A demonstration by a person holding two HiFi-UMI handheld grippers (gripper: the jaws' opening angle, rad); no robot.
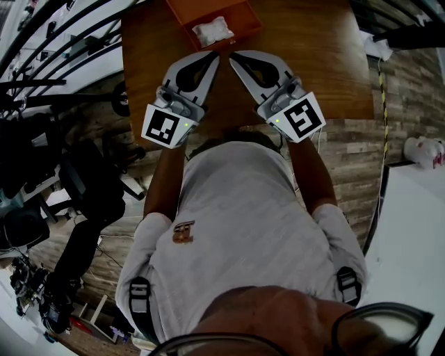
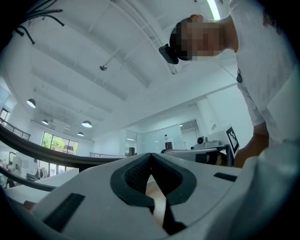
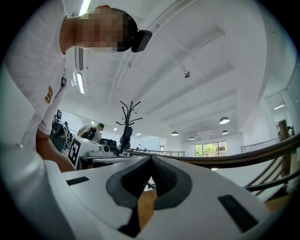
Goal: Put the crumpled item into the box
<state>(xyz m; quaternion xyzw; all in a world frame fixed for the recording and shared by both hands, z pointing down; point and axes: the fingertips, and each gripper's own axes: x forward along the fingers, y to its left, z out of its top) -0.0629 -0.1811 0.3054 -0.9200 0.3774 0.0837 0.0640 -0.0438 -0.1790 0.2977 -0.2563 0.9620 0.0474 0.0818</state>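
Left of centre in the head view: left tongs (image 1: 213,61), shut tip to tip and gripping nothing, with only a sliver of wood showing through the gap behind the pads in the left gripper view. Aimed up the frame and slanting rightward toward the near wall of the orange box (image 1: 242,17). Just to the right: right tongs (image 1: 233,57), likewise closed and empty, slanting leftward, so that both tips almost meet just below that wall. Straight above the two tips, at top centre of the frame: the white crumpled item (image 1: 212,30), already lying inside the box on its floor, long axis roughly left to right with a slight tilt, apart from both tongs. About equally near to each, perhaps a shade closer to the left pair. Judging by this, placement looks done and nothing remains to grasp; probably only a retreat down the frame over the brown table (image 1: 320,62), keeping clear of the box wall.
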